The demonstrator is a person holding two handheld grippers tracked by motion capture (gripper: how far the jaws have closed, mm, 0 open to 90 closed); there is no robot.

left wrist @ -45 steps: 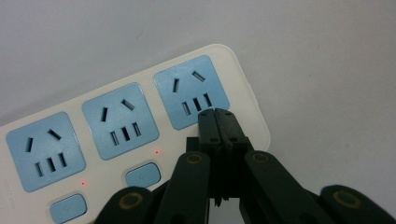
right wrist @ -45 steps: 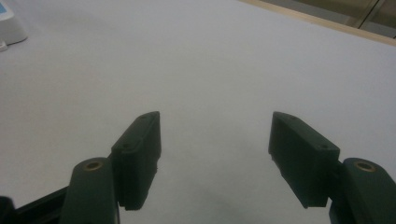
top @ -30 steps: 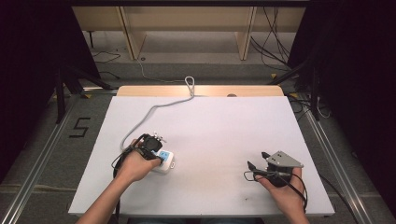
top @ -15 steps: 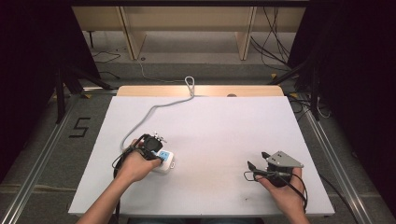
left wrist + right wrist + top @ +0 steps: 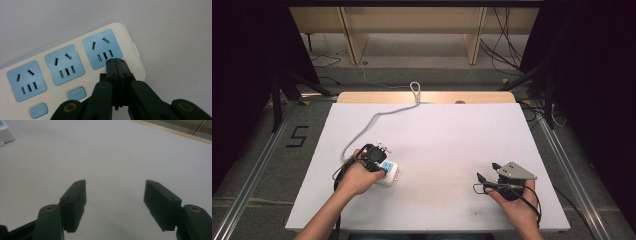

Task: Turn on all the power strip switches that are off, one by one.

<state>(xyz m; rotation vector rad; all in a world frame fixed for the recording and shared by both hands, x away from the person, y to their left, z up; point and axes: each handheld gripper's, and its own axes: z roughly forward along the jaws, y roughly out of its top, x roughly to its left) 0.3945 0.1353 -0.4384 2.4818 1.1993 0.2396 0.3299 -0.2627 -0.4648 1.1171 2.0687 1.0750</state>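
Under my left hand [image 5: 357, 177] in the high view, most of the power strip [image 5: 388, 172] is hidden, so just its blue-and-white end pokes out on the white surface [image 5: 442, 135]. A grey cord [image 5: 377, 117] runs from there to the far edge, and nothing lies between the strip and my right gripper [image 5: 486, 171], which sits well apart with its jaws spread and empty. My left gripper [image 5: 116, 60] has its jaws clenched together, tips just over the strip's end socket [image 5: 102, 48]; whether they touch it, I cannot tell.
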